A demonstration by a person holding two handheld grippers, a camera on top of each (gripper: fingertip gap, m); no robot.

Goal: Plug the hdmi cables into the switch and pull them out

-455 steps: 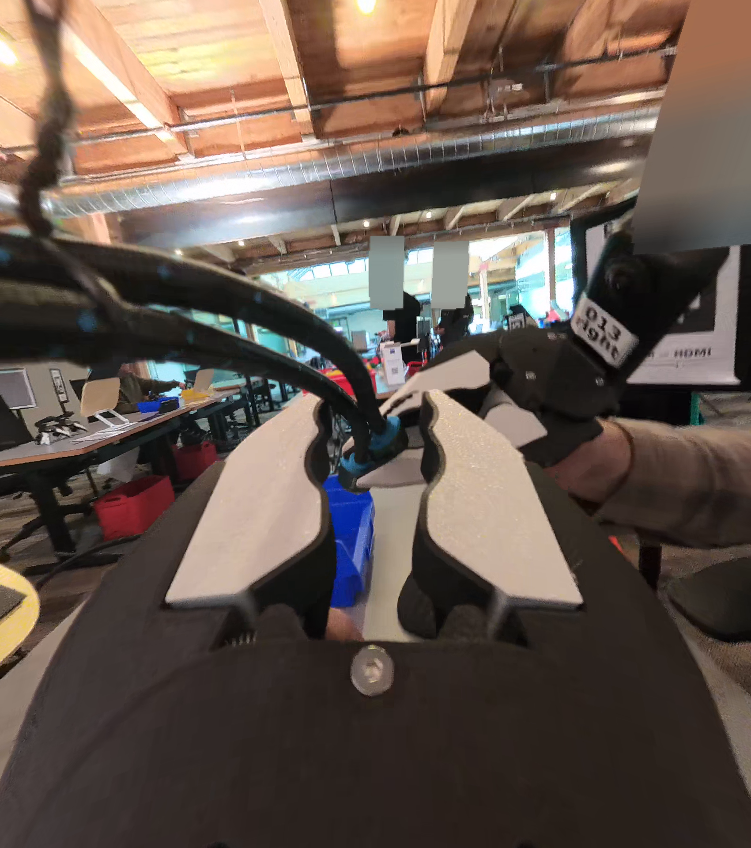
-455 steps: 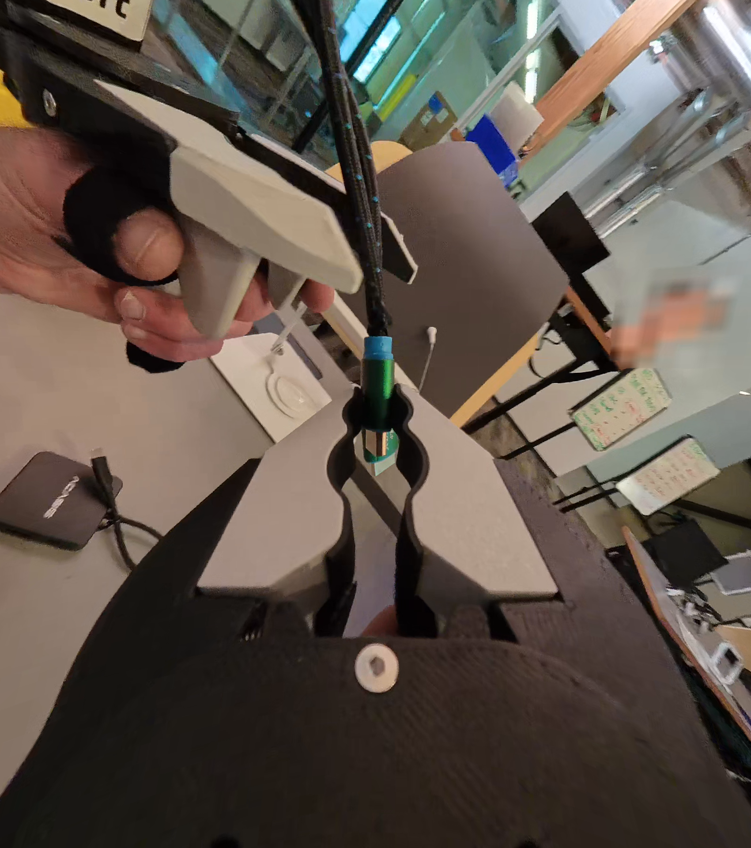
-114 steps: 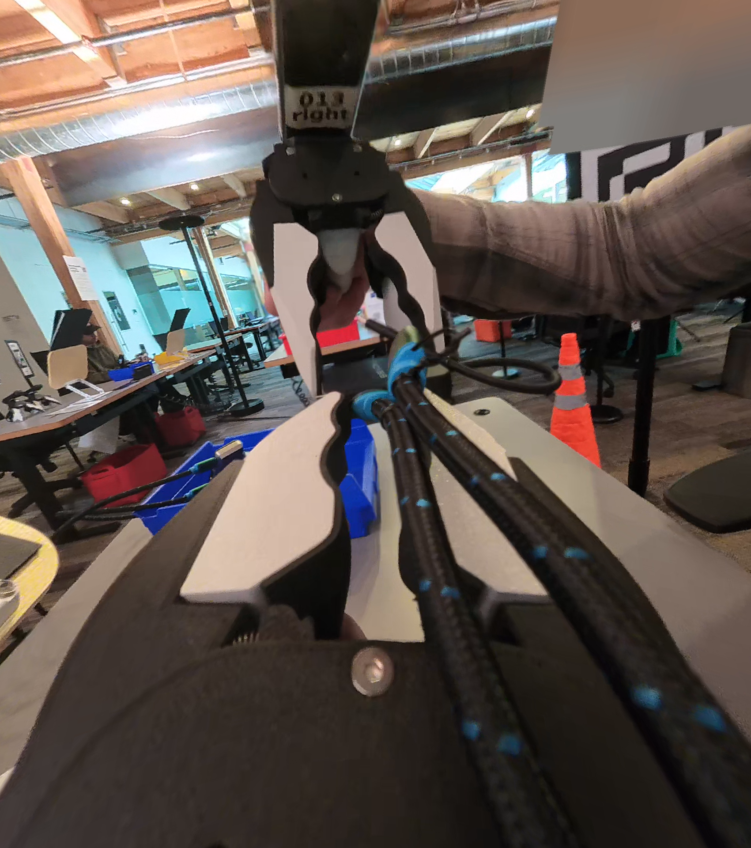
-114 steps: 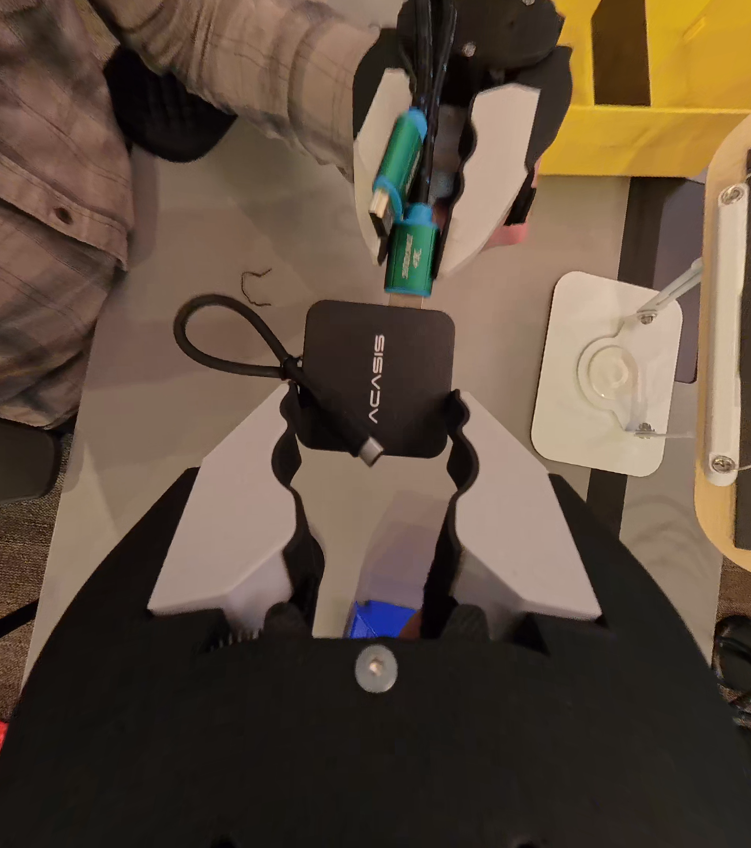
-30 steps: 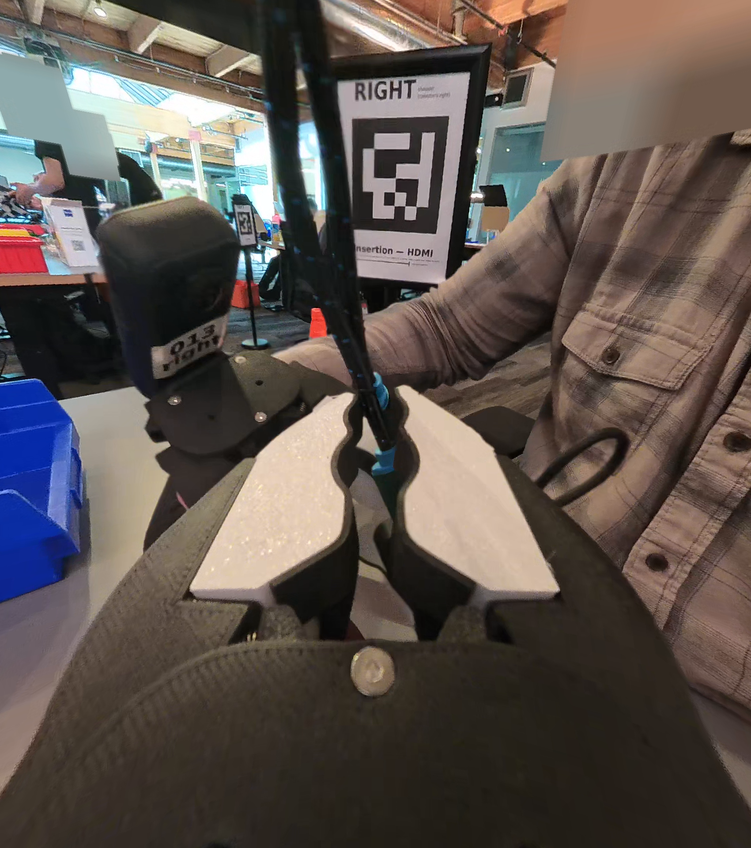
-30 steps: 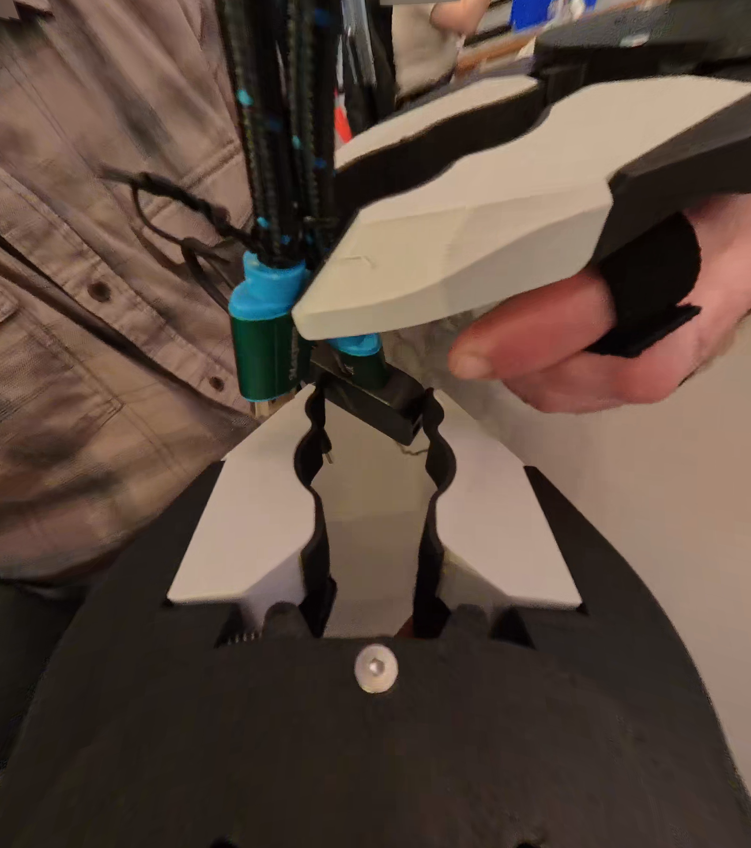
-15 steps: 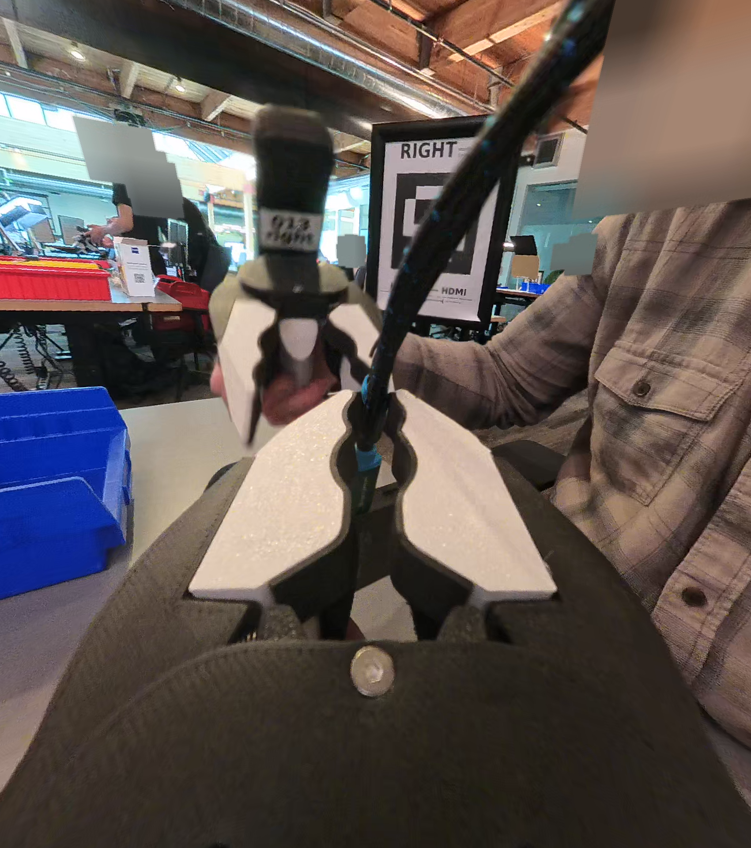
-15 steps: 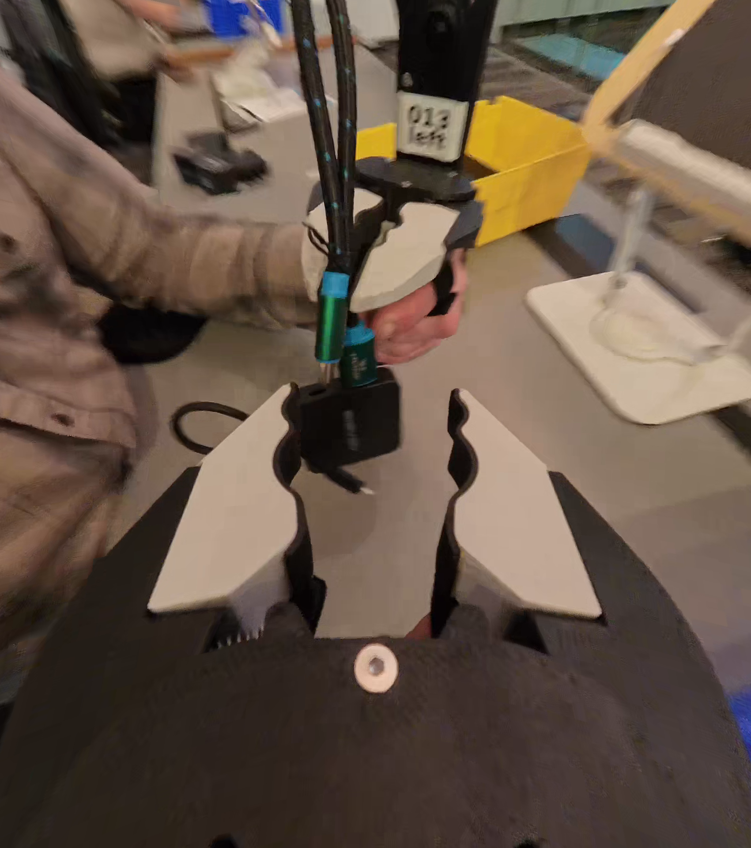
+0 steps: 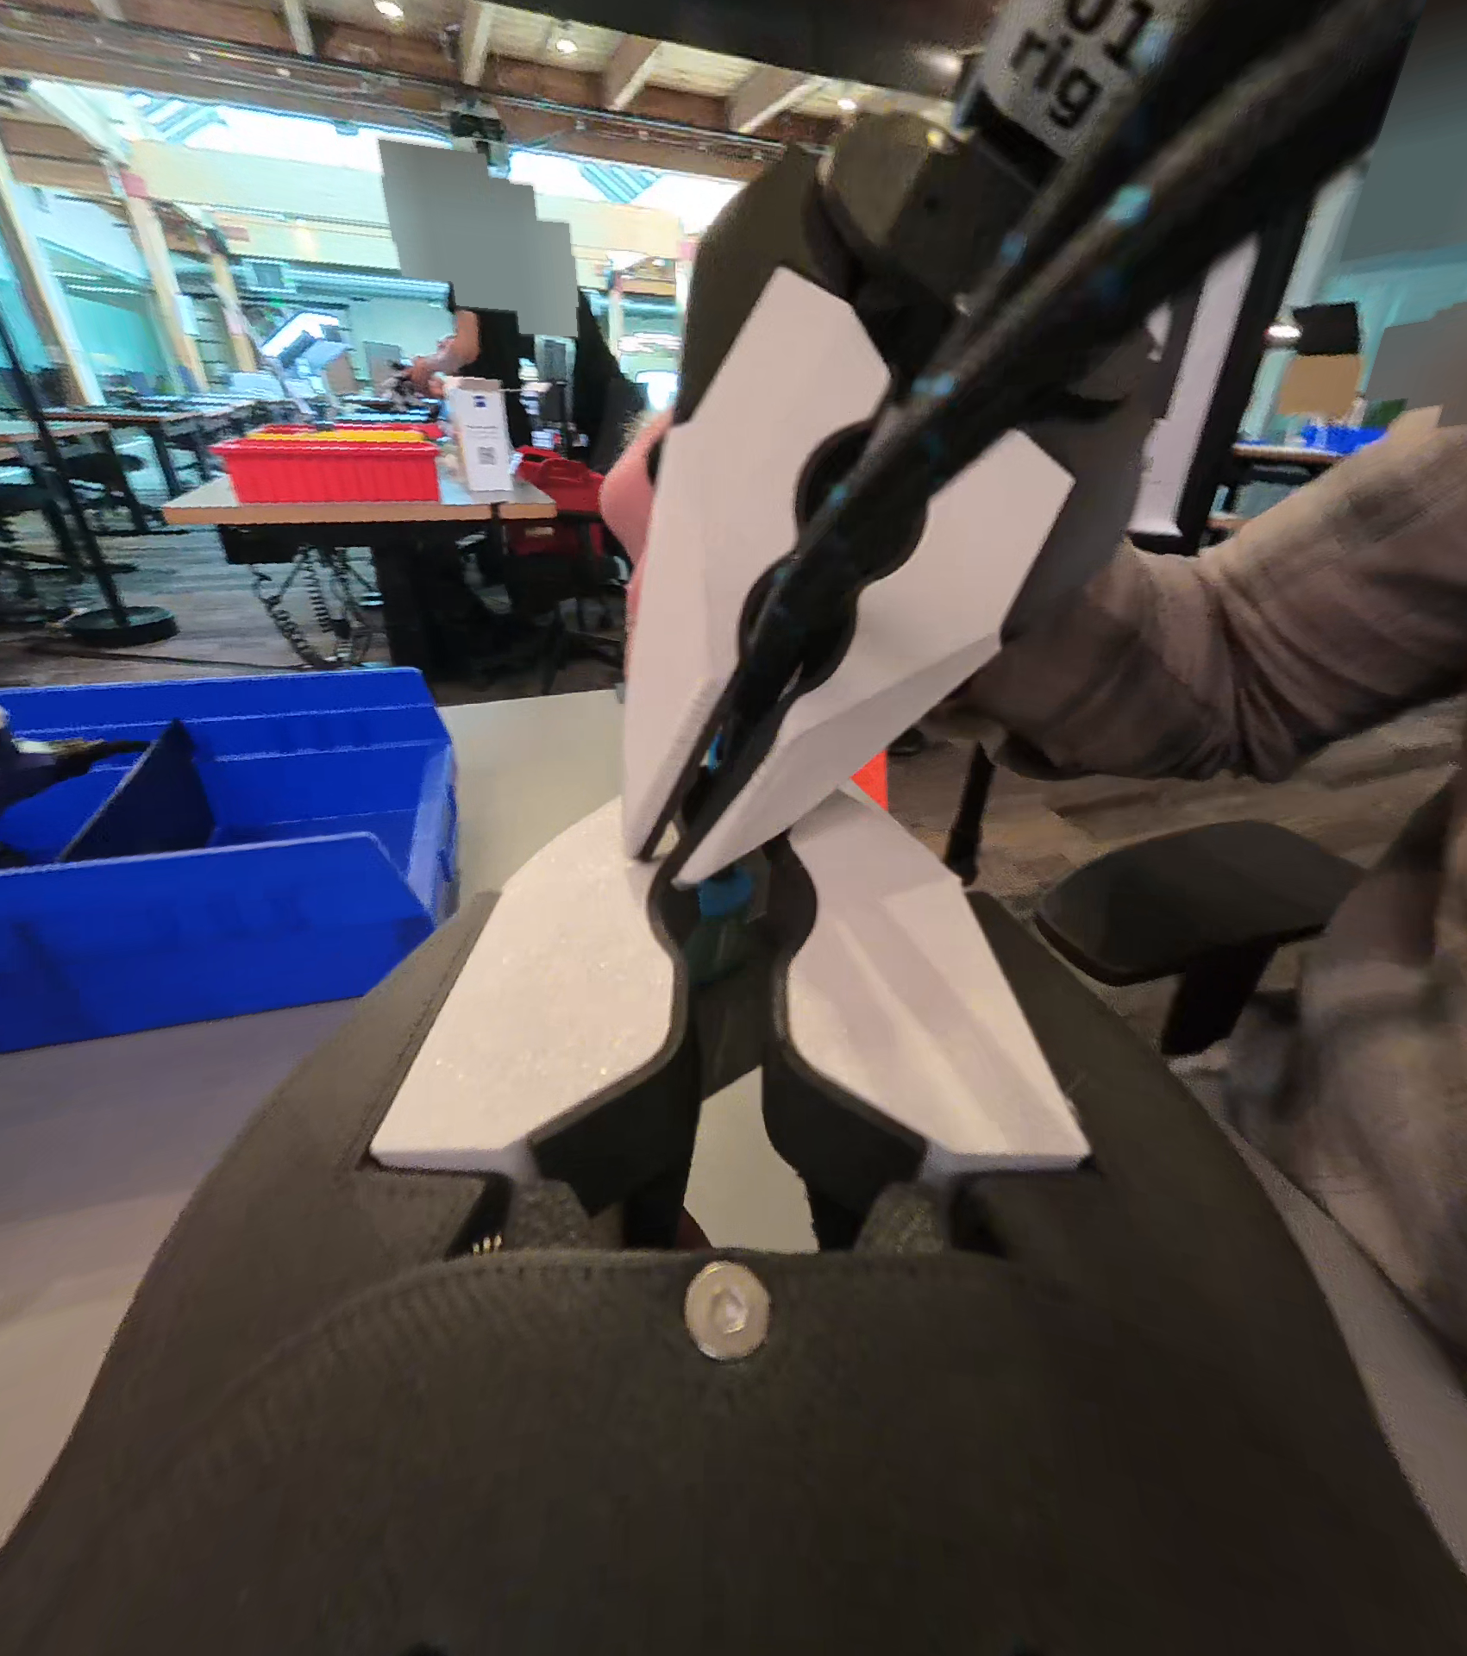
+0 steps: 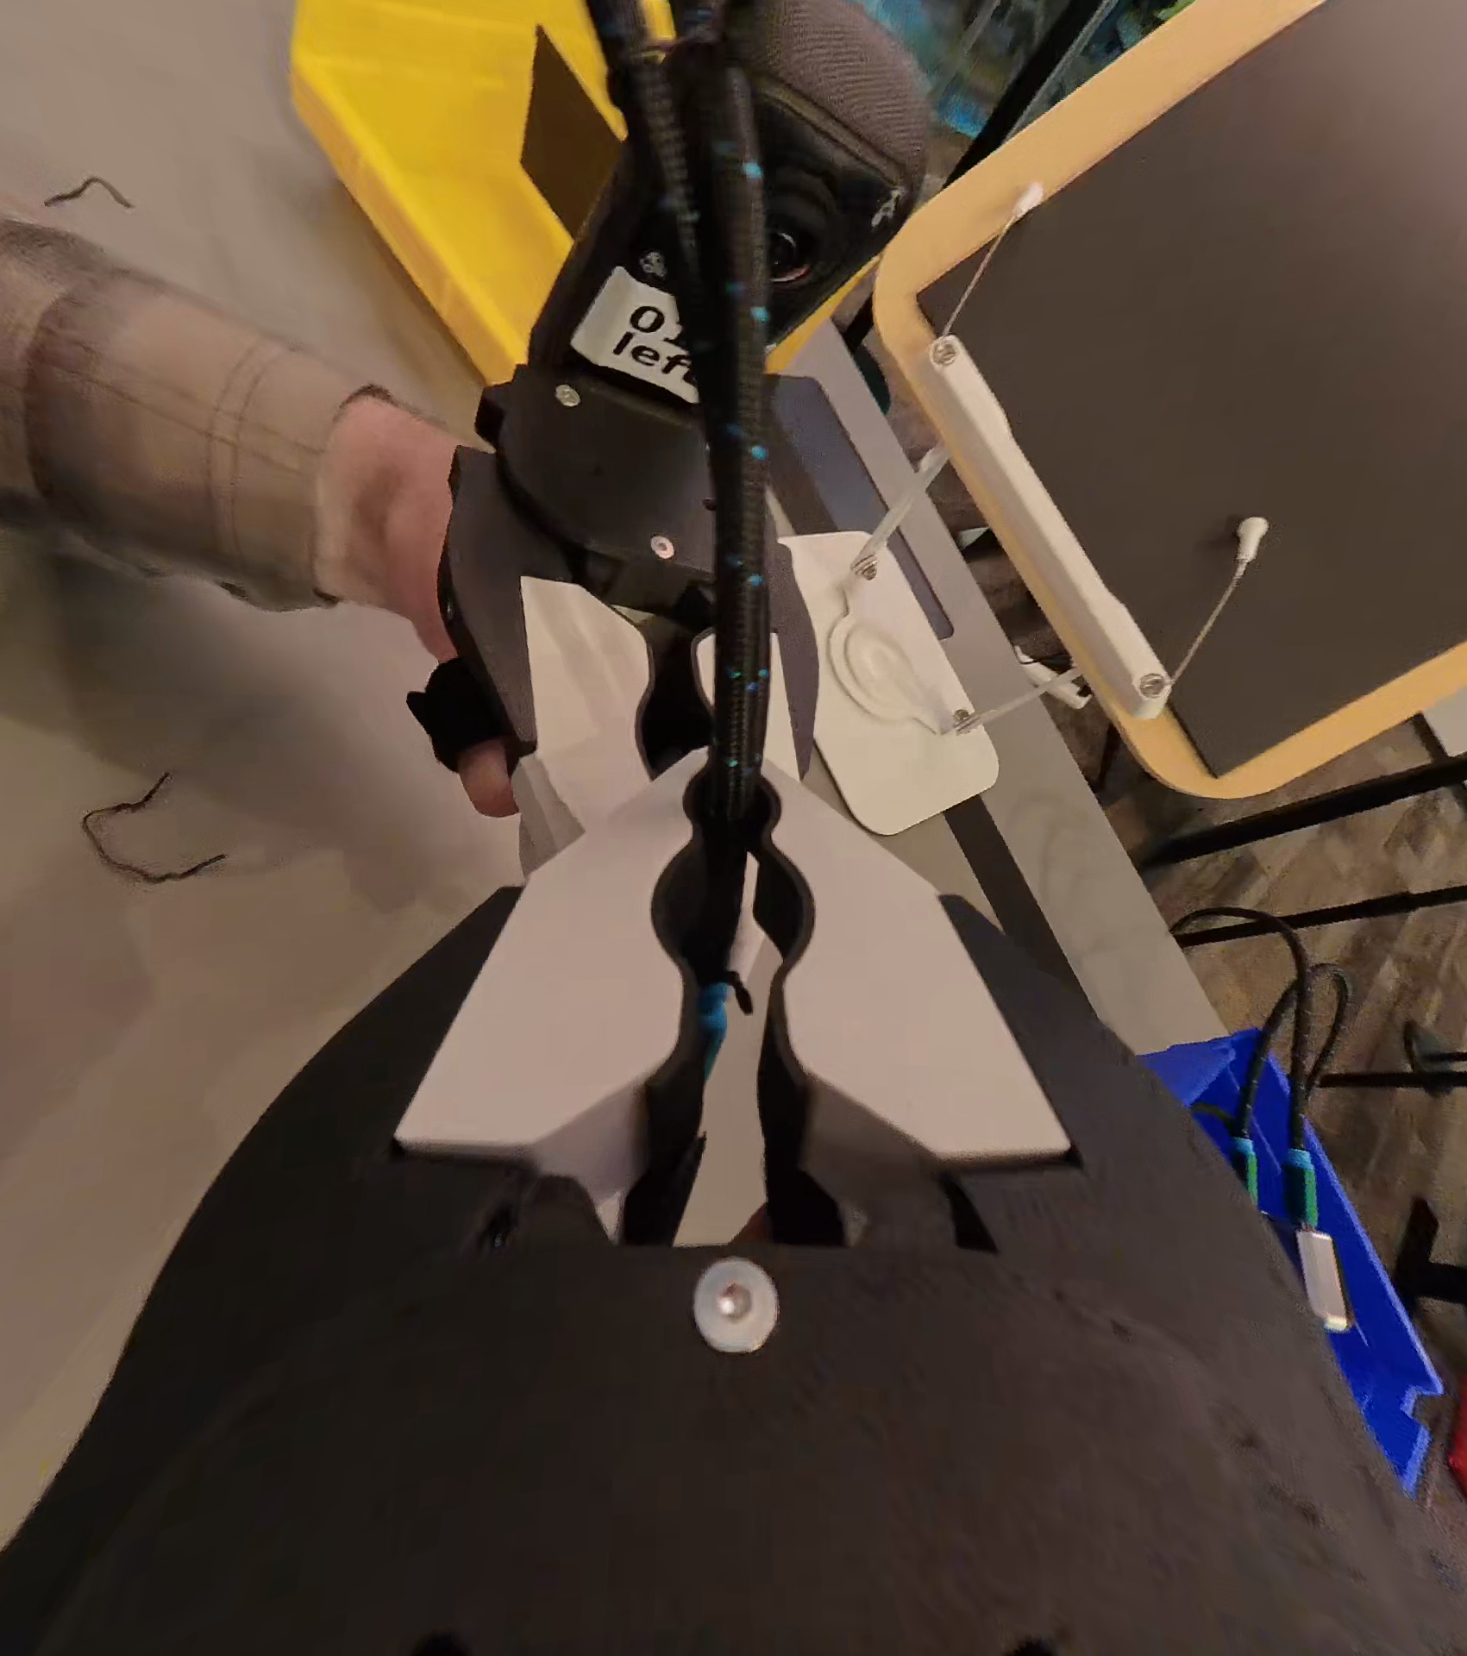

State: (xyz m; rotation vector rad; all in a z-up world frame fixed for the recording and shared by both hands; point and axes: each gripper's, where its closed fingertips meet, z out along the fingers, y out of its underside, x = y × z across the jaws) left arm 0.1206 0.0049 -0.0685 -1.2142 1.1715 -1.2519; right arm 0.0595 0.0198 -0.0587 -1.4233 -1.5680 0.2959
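Left gripper [image 9: 725, 896]: fingers closed on a green-bodied hdmi plug [image 9: 716, 941] with a blue collar, held upright between the pads. Something dark sits below the plug; cannot tell whether it is the switch.

Right gripper [image 10: 725, 793]: closed around a black braided hdmi cable [image 10: 734, 556] flecked with blue. A blue collar shows farther back between its fingers. In the left wrist view its tips come down from above and touch the left gripper's tips.

Change: half a second ago the right gripper was spread wide and well apart from the cables, and the black square switch hung under the plugs. Now it has clamped the cable just above the left gripper's hold. The switch shows clearly in neither view.

Reading: both grippers are on the same cable bundle, likely a re-grip. It may be so one end can be pulled free, or be steadied for seating. Which one, I cannot tell.

Around:
- Grey worktop [image 10: 174, 1030] below.
- Yellow plastic bin [image 10: 443, 134] toward its far edge.
- White stand base [image 10: 918, 717] at its right edge.
- Blue plastic bin [image 9: 174, 896] beside the left gripper.
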